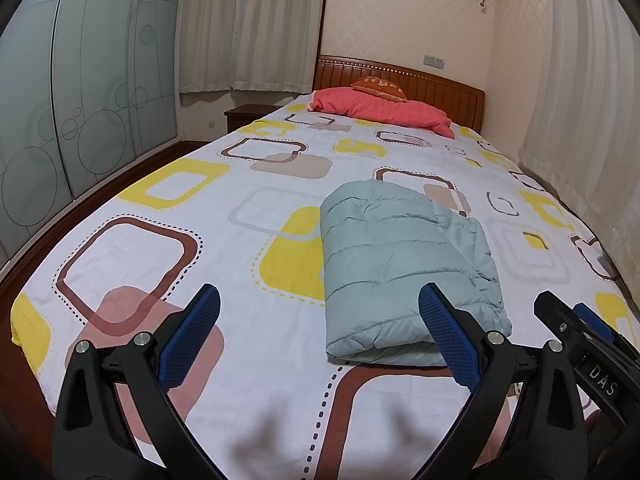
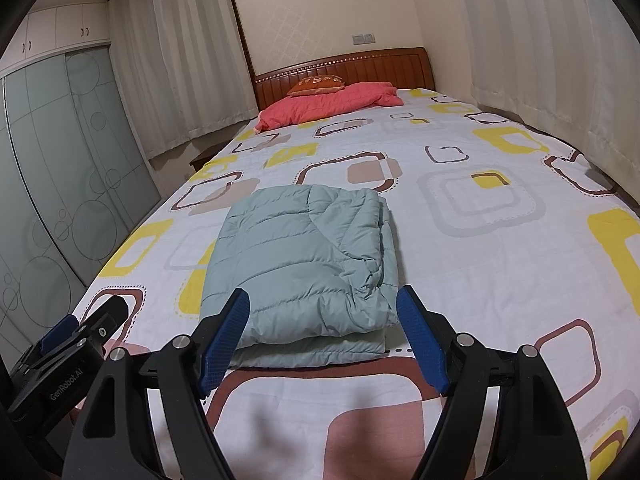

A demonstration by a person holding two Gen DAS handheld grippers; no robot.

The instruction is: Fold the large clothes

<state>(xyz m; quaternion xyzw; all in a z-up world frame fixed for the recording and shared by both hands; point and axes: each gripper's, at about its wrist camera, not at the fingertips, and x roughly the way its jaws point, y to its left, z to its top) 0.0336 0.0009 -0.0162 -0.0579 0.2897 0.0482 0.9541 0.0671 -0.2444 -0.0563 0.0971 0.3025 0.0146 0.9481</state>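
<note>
Jacket (image 1: 404, 264) first: pale green, quilted, folded into a thick bundle, it lies on the bed (image 1: 240, 208) near the foot end, flat on the patterned sheet with its yellow, brown and grey squares. In my left view it sits just ahead and to the right of centre; in my right view it is straight in front.

My left claw (image 1: 320, 320) stands wide, with nothing between its blue pads (image 1: 192, 332); the right-hand pad overlaps the near corner of the jacket in the picture, but I cannot tell whether it touches the cloth. My right claw (image 2: 323, 312) is also wide, its two pads framing the near edge of the bundle, one to each side, and not pressing on it. Each claw shows at the edge of the other's view, so the two are side by side at the foot of the bed.

Far off at the head end a pink quilt (image 1: 380, 110) lies folded against the wooden headboard (image 1: 440, 84), with a small orange cushion (image 1: 378, 87) on top of it. Pale curtains (image 1: 256, 24) hang along the walls, and a frosted sliding wardrobe (image 1: 80, 100) with circle patterns stands to the left of the bed
</note>
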